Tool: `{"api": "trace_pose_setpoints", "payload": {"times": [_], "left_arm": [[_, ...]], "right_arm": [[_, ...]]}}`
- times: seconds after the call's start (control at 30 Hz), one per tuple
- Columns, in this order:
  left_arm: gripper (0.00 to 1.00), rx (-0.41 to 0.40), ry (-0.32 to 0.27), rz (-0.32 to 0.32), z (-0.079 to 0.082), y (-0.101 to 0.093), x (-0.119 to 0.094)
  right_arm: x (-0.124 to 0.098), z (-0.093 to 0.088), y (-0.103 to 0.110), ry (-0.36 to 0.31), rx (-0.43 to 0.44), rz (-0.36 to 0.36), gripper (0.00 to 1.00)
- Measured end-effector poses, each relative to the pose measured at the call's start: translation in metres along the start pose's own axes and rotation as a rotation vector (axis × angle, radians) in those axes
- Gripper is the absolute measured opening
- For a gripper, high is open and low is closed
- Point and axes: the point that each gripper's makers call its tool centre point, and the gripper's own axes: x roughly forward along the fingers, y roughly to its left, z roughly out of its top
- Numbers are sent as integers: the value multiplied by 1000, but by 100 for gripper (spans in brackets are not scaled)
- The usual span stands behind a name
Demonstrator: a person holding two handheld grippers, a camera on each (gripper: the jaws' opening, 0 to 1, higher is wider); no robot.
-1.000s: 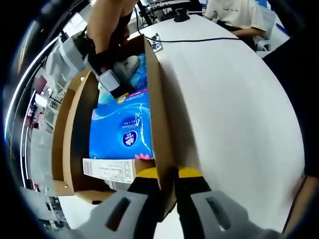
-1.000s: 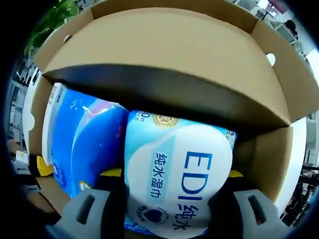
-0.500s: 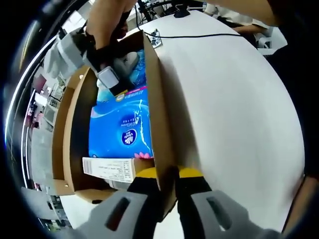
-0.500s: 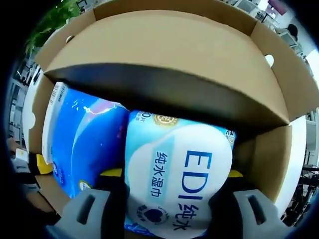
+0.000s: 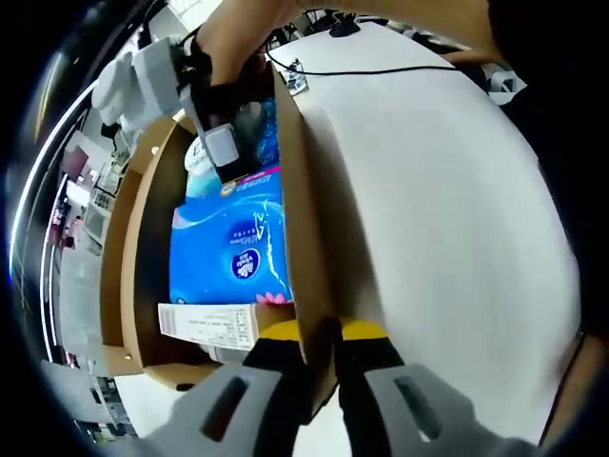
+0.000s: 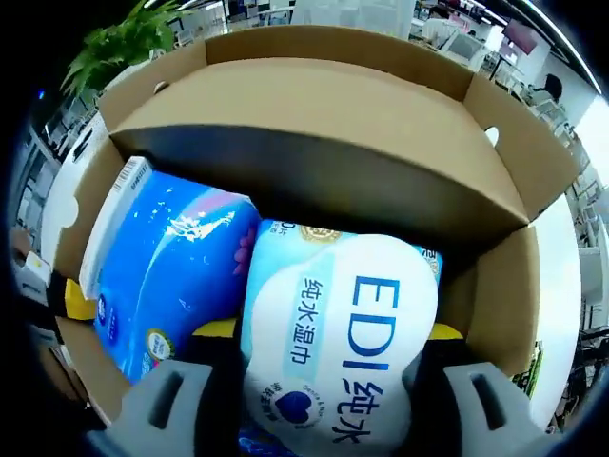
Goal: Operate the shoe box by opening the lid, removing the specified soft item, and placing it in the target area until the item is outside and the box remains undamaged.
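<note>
The brown cardboard shoe box [image 5: 303,219] stands open on a white table [image 5: 438,219]. My left gripper [image 5: 324,335] is shut on the near end of its long side wall. Inside lies a blue tissue pack [image 5: 233,252], also in the right gripper view [image 6: 162,276]. My right gripper [image 6: 328,333] is shut on a white and light-blue "EDI" wet-wipe pack [image 6: 343,352], held slightly above the box floor. In the left gripper view that right gripper [image 5: 221,148] reaches into the box's far end, carried by a hand.
The box's raised flap [image 6: 314,124] stands behind the wipe pack. A black cable [image 5: 381,74] and a small plug [image 5: 297,80] lie on the far table. A green plant [image 6: 119,43] is beyond the box. A white barcode label [image 5: 205,324] sits on the box's near end.
My right gripper has risen a little with the wipe pack, so the box interior looks farther off in its view. The left gripper keeps its hold on the wall.
</note>
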Motion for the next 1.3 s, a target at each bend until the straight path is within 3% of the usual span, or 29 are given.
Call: {"api": "trace_pose_setpoints", "payload": {"times": [0.2,0.5,0.67,0.87,1.0,1.3], "left_arm": [[9,-3,1,1,0,1,0],[9,-10,-22,1,-1,1,-2],[9,-15,-26,2,0,2,-1],[8,-17,-30,1,0,2,-1],[8,-20,-39,0,1,1,-1],[8,-28,-44,2,2,2,-1]], "right_arm": [[1,2,-2,10,-3,-20,71],[-2,5,-2,41,-9,4,70],[-3,10,-1,18,-23,-1,69],[-14,14,0,23,-32,-4,65],[-15,13,-2,60,-53,-28,64],[-27,15,-4,36,-42,-14,63]]}}
